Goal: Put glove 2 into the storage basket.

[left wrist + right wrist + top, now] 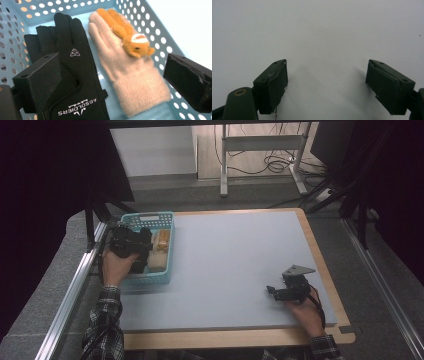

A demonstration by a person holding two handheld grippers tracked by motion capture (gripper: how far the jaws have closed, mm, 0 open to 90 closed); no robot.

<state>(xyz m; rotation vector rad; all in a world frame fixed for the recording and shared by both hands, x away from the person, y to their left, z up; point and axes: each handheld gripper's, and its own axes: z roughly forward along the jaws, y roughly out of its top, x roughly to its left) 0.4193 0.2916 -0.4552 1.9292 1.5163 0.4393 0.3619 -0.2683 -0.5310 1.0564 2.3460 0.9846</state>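
Reaching into basket [160, 30] with left gripper [110, 75], jaws wide, empty, over beige glove [130, 75]; next: lower, close; right gripper [327, 85] idle, open, empty.

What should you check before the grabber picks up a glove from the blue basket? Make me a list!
1. Left gripper open wide enough: ok, its jaws stand far apart over the gloves.
2. Beige glove free to lift: not ok, a small orange plush toy lies on its fingers.
3. Black glove free to lift: ok, nothing lies on it; it lies over another black glove.
4. Basket steady: cannot tell, nothing holds it down.
5. Right gripper out of the way: ok, it is open above the bare grey mat, far from the basket.
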